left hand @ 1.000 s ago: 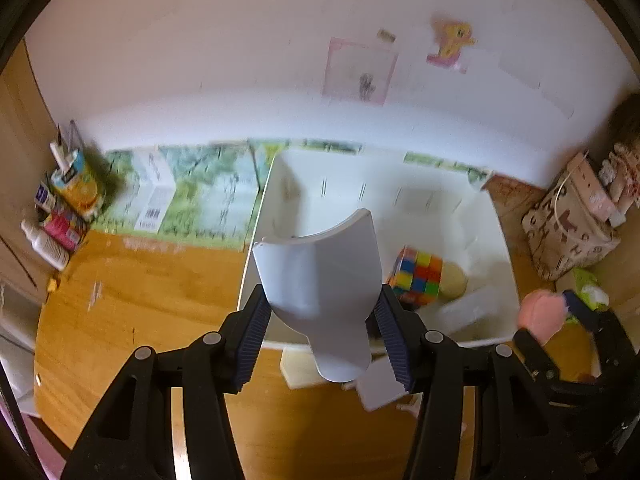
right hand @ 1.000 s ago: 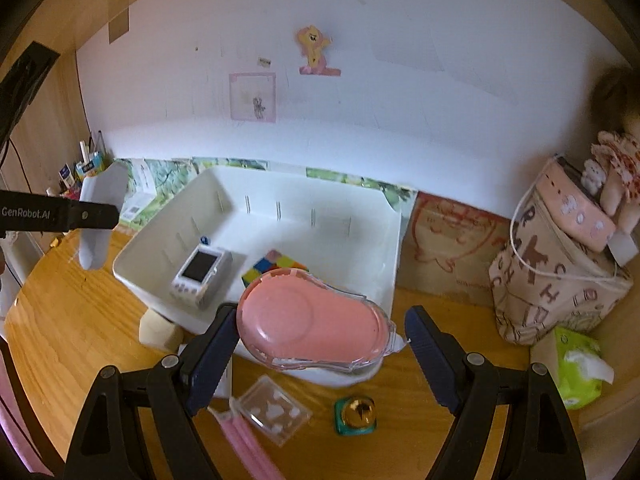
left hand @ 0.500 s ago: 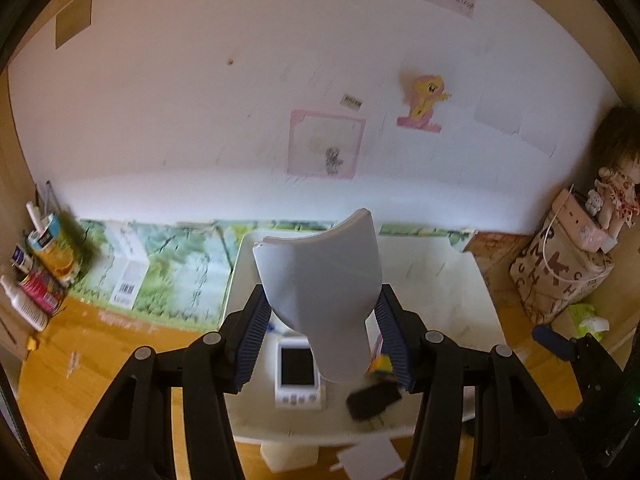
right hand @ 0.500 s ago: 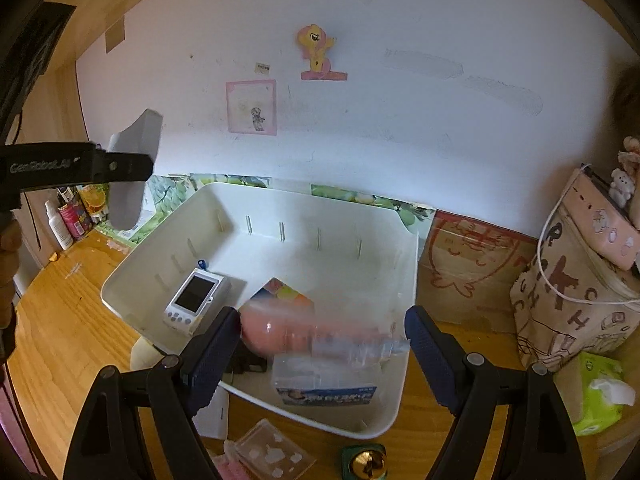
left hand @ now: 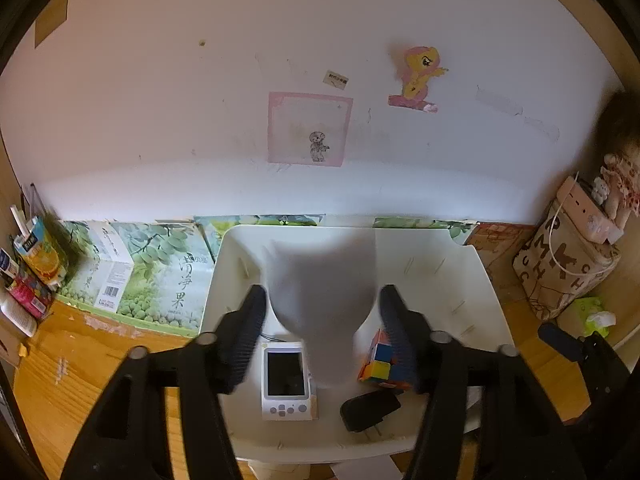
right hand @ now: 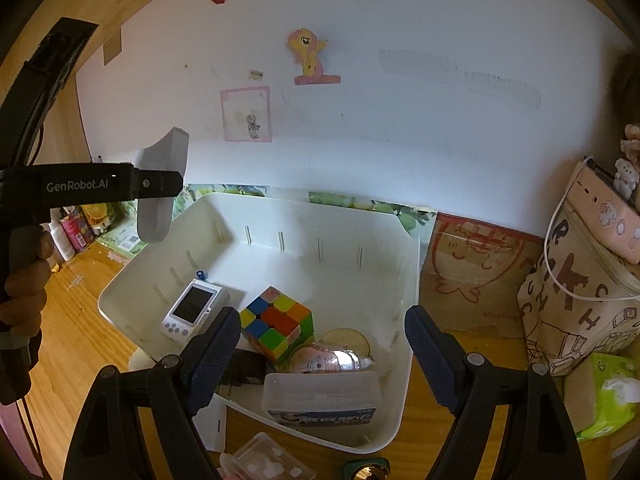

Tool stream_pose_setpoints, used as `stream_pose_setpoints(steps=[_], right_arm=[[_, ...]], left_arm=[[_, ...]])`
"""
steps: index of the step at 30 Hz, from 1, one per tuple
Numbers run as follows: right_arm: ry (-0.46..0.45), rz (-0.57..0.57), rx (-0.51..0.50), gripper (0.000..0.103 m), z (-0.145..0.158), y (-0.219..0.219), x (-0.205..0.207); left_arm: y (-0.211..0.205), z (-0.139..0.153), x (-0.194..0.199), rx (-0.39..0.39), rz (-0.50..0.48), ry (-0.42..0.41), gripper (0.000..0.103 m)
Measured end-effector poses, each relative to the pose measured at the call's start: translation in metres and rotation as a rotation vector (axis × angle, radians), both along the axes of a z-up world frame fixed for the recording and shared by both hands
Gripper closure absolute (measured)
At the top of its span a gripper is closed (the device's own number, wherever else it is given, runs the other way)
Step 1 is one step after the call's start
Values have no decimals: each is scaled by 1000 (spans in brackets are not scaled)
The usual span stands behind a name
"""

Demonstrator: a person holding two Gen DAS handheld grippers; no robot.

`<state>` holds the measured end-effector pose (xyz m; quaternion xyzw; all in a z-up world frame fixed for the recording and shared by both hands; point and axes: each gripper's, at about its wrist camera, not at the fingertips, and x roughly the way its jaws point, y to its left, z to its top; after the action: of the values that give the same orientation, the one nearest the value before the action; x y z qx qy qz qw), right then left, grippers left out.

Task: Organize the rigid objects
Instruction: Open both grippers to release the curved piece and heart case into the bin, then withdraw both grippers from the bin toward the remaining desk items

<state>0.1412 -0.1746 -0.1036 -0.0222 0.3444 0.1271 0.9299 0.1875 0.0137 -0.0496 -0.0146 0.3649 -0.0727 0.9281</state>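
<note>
Bin (right hand: 404, 396) already holds cube (right hand: 278, 322), handheld console (right hand: 192, 308) and pink case (right hand: 320, 360). Left gripper (left hand: 322, 312) is opening around grey scoop (left hand: 320, 292) above bin; right gripper (right hand: 322, 340) spread, empty. Small items remain outside.

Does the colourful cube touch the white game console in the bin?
Apart. The right wrist view shows bare bin floor between the cube and the console.

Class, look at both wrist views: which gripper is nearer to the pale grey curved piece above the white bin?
Left. The left gripper has the grey curved piece between its opening jaws above the white bin; the right gripper sits apart, empty, at the bin's near side.
</note>
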Motion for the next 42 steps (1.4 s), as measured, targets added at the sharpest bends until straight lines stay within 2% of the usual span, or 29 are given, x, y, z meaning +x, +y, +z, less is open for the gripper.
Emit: stream_pose_setpoints(steps=[5,15,23,29,34,42], right_arm=[[-8,-1,1,18,2,0,-2],[-66,-6,1,18,23,-2,-21],[-114,-8,6,18,43,-6,-40],[-130,-8,29,18,55,-9,-56],[-102,-30,71,16,59,-15,-67],[14,-86,141,16,45,-30,-79]], left_arm=[[-1,10,-6,1,-7,-39,24],[8,31,-29,10,52,-104,24],[17,53,-61,25,104,-179,24],[24,59,-90,48,155,-219,19],[32,57,-109,48,180,-213,19],[45,49,-136,57,201,-179,19]])
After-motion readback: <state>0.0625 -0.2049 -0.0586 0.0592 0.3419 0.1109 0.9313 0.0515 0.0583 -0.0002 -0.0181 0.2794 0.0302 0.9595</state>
